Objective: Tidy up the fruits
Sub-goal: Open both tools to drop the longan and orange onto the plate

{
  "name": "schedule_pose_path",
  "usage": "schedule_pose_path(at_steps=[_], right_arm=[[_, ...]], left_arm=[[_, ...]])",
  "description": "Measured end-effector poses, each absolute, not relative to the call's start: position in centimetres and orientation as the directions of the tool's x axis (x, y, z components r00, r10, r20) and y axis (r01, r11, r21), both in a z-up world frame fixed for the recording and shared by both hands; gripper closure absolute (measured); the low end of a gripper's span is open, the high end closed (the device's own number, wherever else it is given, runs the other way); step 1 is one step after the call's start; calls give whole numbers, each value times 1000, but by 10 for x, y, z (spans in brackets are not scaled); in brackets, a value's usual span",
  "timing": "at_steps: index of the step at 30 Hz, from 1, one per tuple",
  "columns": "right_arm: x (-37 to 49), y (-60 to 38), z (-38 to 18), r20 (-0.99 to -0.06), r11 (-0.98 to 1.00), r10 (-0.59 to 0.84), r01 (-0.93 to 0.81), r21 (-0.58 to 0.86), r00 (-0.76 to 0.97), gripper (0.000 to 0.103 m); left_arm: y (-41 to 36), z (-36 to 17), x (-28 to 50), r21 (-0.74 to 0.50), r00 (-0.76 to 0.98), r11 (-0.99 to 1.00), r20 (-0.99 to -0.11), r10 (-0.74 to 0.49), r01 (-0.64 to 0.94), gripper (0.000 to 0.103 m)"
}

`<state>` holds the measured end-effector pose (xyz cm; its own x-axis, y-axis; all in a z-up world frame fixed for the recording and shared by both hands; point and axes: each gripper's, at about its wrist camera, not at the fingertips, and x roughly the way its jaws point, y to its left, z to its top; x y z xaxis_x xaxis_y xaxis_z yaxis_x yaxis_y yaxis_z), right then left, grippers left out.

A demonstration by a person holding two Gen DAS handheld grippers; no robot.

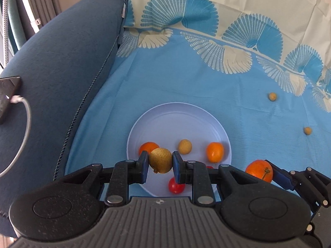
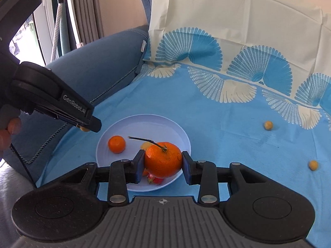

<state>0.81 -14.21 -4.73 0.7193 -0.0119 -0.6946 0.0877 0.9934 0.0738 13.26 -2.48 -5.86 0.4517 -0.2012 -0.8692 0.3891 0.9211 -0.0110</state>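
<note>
My left gripper (image 1: 160,163) is shut on a tan longan (image 1: 161,160) and holds it above the near left of a white plate (image 1: 175,115). On the plate lie a mandarin (image 1: 148,147), a second longan (image 1: 185,146), an orange kumquat (image 1: 215,152) and a red cherry tomato (image 1: 175,186). My right gripper (image 2: 163,163) is shut on a stemmed mandarin (image 2: 163,159) above the plate's (image 2: 144,122) near right edge; it also shows in the left wrist view (image 1: 259,170). The left gripper shows in the right wrist view (image 2: 91,124).
Two loose longans (image 1: 272,97) (image 1: 307,130) lie on the blue cloth (image 1: 186,82) to the right, also in the right wrist view (image 2: 268,125) (image 2: 313,165). A blue sofa arm (image 1: 58,66) with a phone and cable (image 1: 8,97) stands at left.
</note>
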Motion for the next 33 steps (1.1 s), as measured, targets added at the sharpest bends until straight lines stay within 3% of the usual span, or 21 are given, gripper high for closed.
schedule_pose_path(at_steps=[14,16,17,18,19,22,33], right_arm=[[74,-138,-103,-762,999,9,34,41,647,64],[78,-135,-107,-763,999,15,19,36,646,59],[80,-134,-107,-759,999,21,9,35,651,55],[79,-133,-106,-751,999,30,-4,36,659,44],[78,-131,-103,-742,999,34,-16,32,669,33],[68,-127,-93,-727,1000,-2,-6,-9,687,14],[-41,-122,-37,-739,993,-47,110,38,672,3]], left_arm=[[-51,-122,187,64,401,899,-907,-128,433,74],[-53,-121,184,84,420,879,-897,-138,469,37],[-53,-118,181,99,447,877,-884,-140,471,8],[-50,-113,177,106,484,879,-862,-152,464,1],[-46,-107,172,107,514,882,-842,-166,460,0],[-34,-93,158,111,516,891,-843,-151,440,0],[43,-60,66,100,486,945,-872,-67,310,0]])
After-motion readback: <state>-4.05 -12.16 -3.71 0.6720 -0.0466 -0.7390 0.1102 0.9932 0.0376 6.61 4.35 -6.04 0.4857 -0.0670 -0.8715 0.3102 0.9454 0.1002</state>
